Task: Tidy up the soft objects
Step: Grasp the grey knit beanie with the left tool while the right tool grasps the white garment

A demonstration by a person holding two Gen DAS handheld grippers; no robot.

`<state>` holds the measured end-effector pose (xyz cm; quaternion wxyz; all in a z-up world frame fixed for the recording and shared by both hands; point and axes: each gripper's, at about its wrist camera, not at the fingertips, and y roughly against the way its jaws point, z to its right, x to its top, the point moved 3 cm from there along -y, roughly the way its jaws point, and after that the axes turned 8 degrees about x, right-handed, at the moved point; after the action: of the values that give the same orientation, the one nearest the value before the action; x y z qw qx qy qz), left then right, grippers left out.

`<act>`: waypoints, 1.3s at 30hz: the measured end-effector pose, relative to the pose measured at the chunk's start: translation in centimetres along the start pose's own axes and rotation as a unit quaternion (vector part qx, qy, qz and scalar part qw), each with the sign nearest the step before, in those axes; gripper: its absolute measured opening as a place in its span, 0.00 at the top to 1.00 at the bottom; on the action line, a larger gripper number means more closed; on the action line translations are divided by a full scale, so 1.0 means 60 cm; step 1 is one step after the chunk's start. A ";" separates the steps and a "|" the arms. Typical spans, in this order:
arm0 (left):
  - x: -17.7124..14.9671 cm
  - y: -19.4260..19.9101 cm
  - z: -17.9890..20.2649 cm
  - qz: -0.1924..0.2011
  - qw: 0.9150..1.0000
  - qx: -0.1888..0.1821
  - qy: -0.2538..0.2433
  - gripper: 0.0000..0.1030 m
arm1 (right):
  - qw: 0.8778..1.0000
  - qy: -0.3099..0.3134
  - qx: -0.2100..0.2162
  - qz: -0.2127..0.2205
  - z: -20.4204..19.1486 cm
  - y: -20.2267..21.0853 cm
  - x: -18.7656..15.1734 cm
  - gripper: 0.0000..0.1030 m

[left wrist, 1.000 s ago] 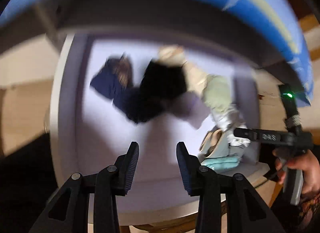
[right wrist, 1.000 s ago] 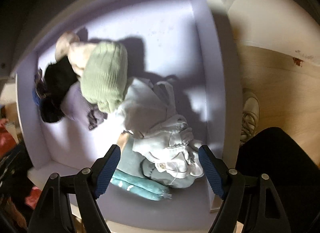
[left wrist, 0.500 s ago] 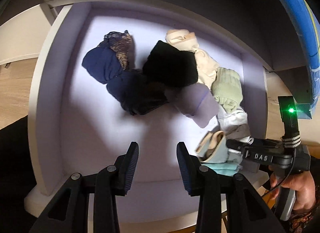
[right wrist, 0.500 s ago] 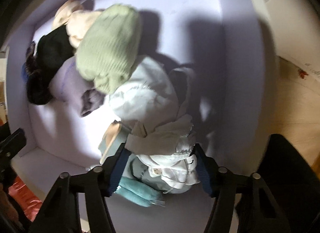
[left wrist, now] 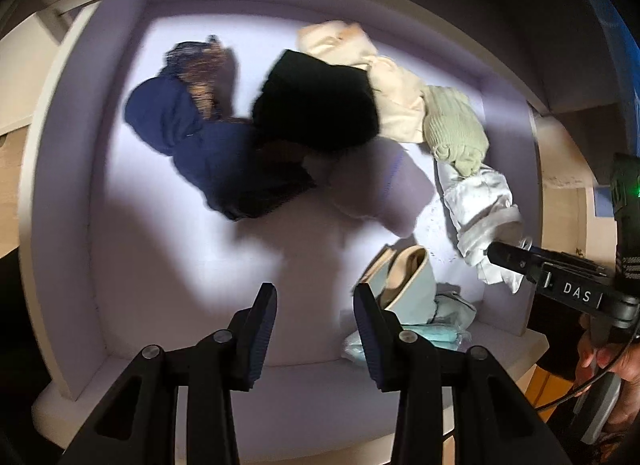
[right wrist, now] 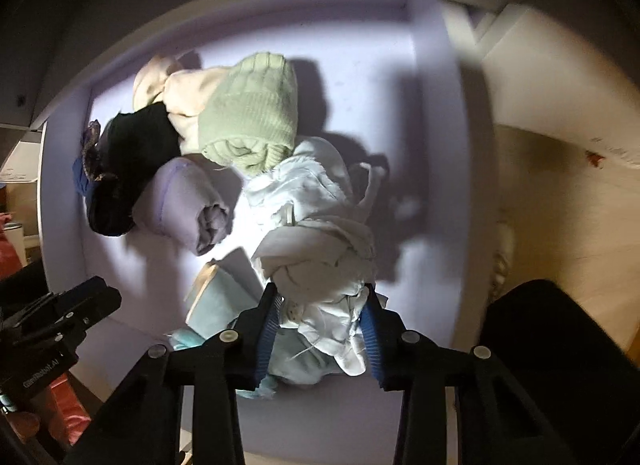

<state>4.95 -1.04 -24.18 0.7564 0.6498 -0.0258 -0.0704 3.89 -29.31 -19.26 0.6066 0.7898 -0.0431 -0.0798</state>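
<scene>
We are looking down into a pale lilac drawer (left wrist: 76,185) where soft clothes are lying in a loose heap. The right hand-held gripper (right wrist: 322,329) is closing its jaws on a crumpled white garment (right wrist: 320,261) near the drawer's front right corner, and the cloth is bunching between the blue pads; from the left wrist view the same garment (left wrist: 480,205) is reaching to that gripper's black body (left wrist: 560,281), whose fingertips are hidden there. A hand (left wrist: 612,369) is gripping its handle at the frame's edge, mostly cut off.

The left hand-held gripper (left wrist: 316,329) is hovering over bare drawer floor with its jaws narrow and nothing between them.

Behind the white garment a ribbed green knit hat (right wrist: 252,113) is resting against a cream cloth (right wrist: 180,97), and a black garment (left wrist: 316,101) is overlapping a navy one (left wrist: 188,137). A rolled lilac piece (right wrist: 180,201) is lying just beside the black one. A brownish patterned scrap (left wrist: 204,69) at the back is too blurred for us to identify. Under the held cloth, a pale teal folded item (right wrist: 216,301) is partly covered, and we cannot tell what it is. A dark mass (right wrist: 560,365) is filling the right view's lower corner, unreadable. Motion blur is softening the drawer's edges in both views.
</scene>
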 end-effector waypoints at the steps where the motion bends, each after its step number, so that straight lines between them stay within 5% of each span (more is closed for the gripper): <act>1: 0.003 -0.005 0.008 0.000 1.000 -0.005 -0.002 0.61 | 1.000 -0.001 0.001 -0.005 0.002 -0.003 -0.003 0.62; 7: 0.025 -0.029 0.030 -0.005 0.999 -0.052 0.015 0.58 | 0.999 -0.013 0.015 -0.042 0.001 -0.039 -0.011 0.58; 9: 0.039 -0.036 0.035 -0.012 0.997 -0.072 0.039 0.38 | 0.999 -0.007 0.005 -0.043 -0.009 -0.040 -0.007 0.53; 11: 0.054 -0.040 0.037 -0.015 0.992 -0.099 0.071 0.30 | 0.999 0.004 -0.006 -0.050 -0.020 -0.052 -0.009 0.50; 15: 0.080 -0.047 0.047 -0.021 0.986 -0.116 0.118 0.30 | 0.998 0.006 -0.016 -0.055 -0.023 -0.065 -0.013 0.44; 25: 0.130 -0.105 0.099 -0.061 0.988 -0.025 0.140 0.29 | 0.998 -0.001 -0.013 -0.060 -0.007 -0.073 -0.016 0.41; 36: 0.095 -0.102 0.086 -0.053 0.996 0.065 -0.015 0.34 | 0.998 -0.006 -0.011 -0.069 -0.010 -0.102 -0.012 0.34; 39: 0.078 -0.102 0.062 -0.048 0.997 0.058 -0.008 0.34 | 0.997 0.011 -0.025 -0.068 -0.017 -0.112 -0.014 0.35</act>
<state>8.61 -6.26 -29.87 0.7131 0.6923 -0.0047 -0.1106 3.02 -26.46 -25.45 0.6195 0.7765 0.0199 -0.1131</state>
